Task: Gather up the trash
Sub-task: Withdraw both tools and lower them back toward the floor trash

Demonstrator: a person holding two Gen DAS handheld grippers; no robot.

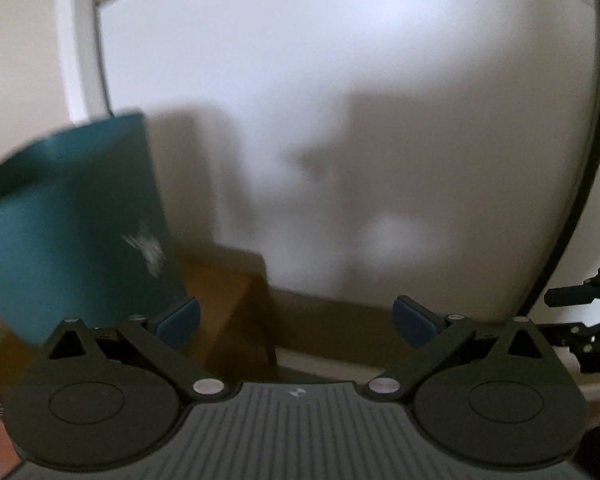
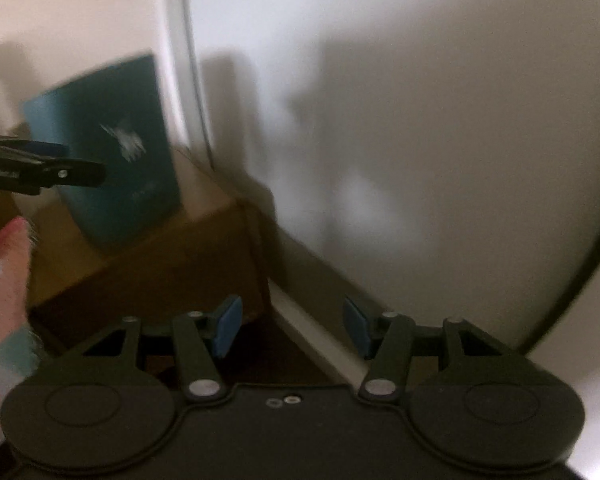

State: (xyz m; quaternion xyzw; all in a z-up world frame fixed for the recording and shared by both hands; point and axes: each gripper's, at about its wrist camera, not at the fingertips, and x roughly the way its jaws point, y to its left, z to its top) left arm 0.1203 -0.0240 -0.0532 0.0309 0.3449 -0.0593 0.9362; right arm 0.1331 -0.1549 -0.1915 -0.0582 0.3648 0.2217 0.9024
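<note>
Both grippers [image 1: 296,320] [image 2: 292,326] empty; pink sleeve [image 2: 4,264] only right view

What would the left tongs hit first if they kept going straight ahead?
Probably the white wall. The open left tongs hold nothing; the teal bin stands off to their left on a brown box. Blur makes depth uncertain.

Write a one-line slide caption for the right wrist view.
Open right gripper faces a teal bag on a cardboard box by a white wall; left gripper enters left.
</note>
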